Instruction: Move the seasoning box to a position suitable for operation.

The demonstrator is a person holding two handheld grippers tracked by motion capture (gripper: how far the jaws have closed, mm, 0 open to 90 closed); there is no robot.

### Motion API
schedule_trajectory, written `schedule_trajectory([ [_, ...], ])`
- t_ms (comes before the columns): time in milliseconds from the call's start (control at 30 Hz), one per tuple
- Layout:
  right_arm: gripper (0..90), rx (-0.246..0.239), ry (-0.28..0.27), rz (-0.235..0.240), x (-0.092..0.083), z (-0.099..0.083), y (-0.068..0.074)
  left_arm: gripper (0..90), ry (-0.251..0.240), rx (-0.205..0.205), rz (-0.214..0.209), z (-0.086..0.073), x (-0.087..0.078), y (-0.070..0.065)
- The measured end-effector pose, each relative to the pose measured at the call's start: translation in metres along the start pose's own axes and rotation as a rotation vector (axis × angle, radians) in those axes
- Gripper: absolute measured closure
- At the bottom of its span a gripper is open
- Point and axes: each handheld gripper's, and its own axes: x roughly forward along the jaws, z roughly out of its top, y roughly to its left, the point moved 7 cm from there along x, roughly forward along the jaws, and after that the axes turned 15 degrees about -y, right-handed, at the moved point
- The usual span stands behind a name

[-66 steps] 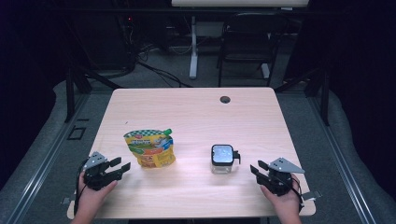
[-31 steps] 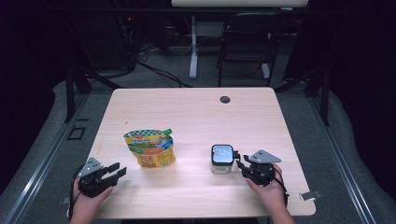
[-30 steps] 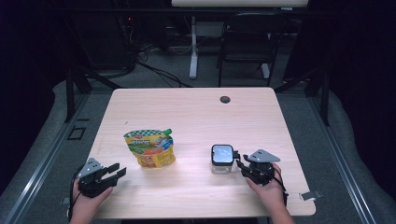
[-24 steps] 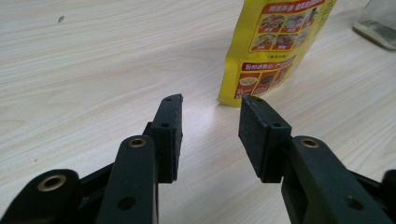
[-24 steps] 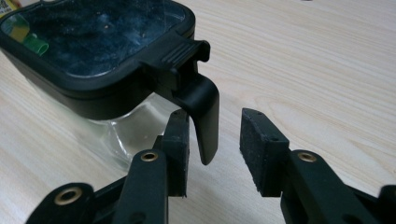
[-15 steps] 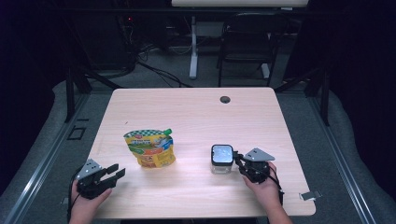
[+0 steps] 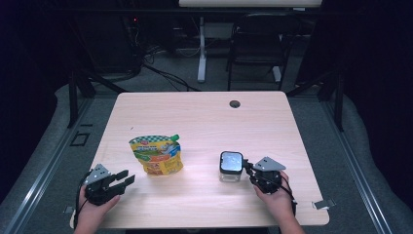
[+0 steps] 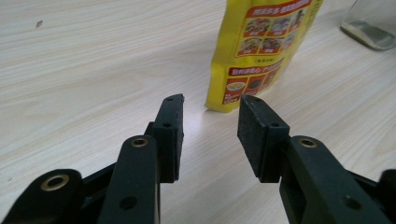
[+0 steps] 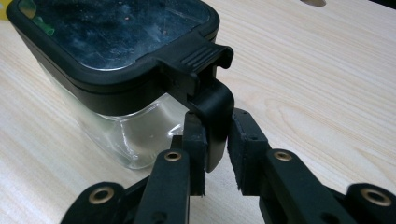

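Right claw (image 9: 215,154) just closed around the latch (image 9: 210,100) of the jar (image 7: 231,166) standing mid-counter (image 7: 204,122), jaws squeezing the clasp, likely ready to flip it; left claw (image 8: 210,126) released, empty, near the yellow pouch (image 8: 261,46).

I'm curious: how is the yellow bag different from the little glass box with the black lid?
The yellow pouch is soft and printed with food pictures; the glass jar is hard and see-through under its black lid. The pouch stands free ahead of the open left gripper; the jar's lid latch sits between the right gripper jaws, which have just been closing. Both stand upright on the wooden table.
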Motion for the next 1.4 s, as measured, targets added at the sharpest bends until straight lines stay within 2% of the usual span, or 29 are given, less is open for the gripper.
schedule_trajectory([
  [67, 77.1, 0.003, 0.003, 0.008, -0.001, 0.0, 0.002, 61.2, 0.006, 0.019, -0.011, 0.001, 0.0, -0.004],
  [233, 77.1, -0.002, 0.007, 0.02, -0.003, 0.0, 0.005, 61.2, -0.014, 0.04, -0.032, 0.006, 0.001, -0.011],
  [367, 77.3, -0.015, 0.01, 0.037, -0.004, 0.001, 0.01, 61.2, -0.006, 0.047, -0.045, 0.005, 0.002, -0.017],
  [767, 77.5, -0.071, 0.011, 0.135, -0.004, 0.004, 0.035, 61.1, -0.004, 0.066, -0.056, 0.006, 0.002, -0.026],
  [1000, 77.5, -0.086, 0.011, 0.174, -0.006, 0.004, 0.042, 61.1, -0.002, 0.079, -0.06, 0.007, 0.003, -0.03],
  [1033, 77.5, -0.088, 0.012, 0.191, -0.007, 0.004, 0.044, 61.1, -0.004, 0.078, -0.059, 0.007, 0.003, -0.031],
  [1400, 76.8, -0.082, 0.025, 0.204, -0.011, 0.004, 0.049, 61.0, -0.002, 0.087, -0.066, 0.007, 0.006, -0.033],
])
